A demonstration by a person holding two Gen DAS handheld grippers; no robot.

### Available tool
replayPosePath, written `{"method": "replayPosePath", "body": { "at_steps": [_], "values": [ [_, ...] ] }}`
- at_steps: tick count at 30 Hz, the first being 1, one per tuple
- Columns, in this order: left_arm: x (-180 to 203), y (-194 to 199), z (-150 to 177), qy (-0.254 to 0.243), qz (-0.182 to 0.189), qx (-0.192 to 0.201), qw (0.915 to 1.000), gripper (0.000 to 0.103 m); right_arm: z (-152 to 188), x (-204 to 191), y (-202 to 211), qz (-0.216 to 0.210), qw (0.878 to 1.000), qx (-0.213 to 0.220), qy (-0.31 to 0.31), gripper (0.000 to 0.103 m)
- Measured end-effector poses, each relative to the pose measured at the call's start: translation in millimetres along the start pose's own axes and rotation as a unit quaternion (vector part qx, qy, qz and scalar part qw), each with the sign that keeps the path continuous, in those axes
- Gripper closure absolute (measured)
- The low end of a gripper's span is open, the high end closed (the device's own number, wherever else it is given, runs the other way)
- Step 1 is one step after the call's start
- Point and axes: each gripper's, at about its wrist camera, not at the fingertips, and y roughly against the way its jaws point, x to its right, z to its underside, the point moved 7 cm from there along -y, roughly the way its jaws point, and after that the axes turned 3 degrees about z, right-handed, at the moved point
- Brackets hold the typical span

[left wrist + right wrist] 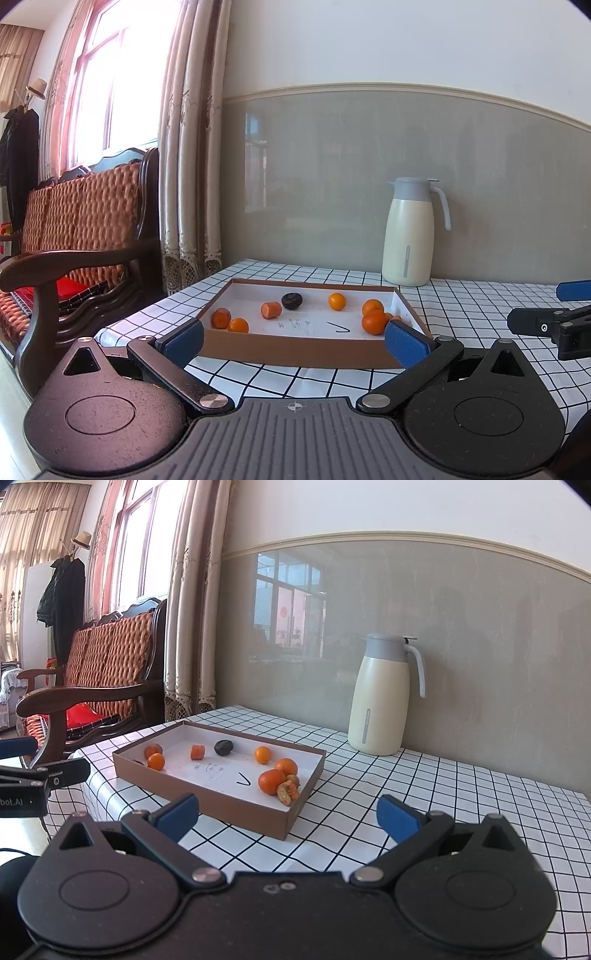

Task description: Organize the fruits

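Observation:
A shallow brown cardboard box [295, 352] [207, 797] with a white floor lies on the checked tablecloth. Inside it are several orange fruits: a pair at the left [238, 325] [156, 761], one small one near the back [337, 301] [262, 754], a cluster at the right [373, 322] [272, 781]. A dark fruit [292, 300] [223, 747] and an orange chunk [271, 309] [197, 752] lie near the back. My left gripper [293, 341] is open just before the box's near wall. My right gripper [288, 818] is open, empty, near the box's right corner.
A cream thermos jug [408, 236] [382, 698] stands at the back of the table by the grey wall. A wooden sofa [74, 236] [92, 686] and curtains are off the table's left edge. The right gripper's body [546, 325] shows at the right of the left view.

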Motion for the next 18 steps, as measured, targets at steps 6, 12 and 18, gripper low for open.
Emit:
{"method": "replayPosePath", "body": {
  "at_steps": [6,12,18],
  "values": [
    [0.0,0.5,-0.4,-0.001,0.000,0.000,1.0000,0.000,1.5,-0.2,-0.4,0.000,1.000,0.000,0.001,0.006],
    [-0.6,2.1,-1.7,0.002,0.002,0.006,1.0000,0.000,2.4,0.6,-0.6,-0.001,1.000,-0.001,0.001,0.006],
    [-0.3,4.4,-1.7,0.000,0.000,0.011,0.9999,0.000,2.5,1.0,-0.3,-0.001,1.000,-0.001,0.001,0.006]
  ]
}}
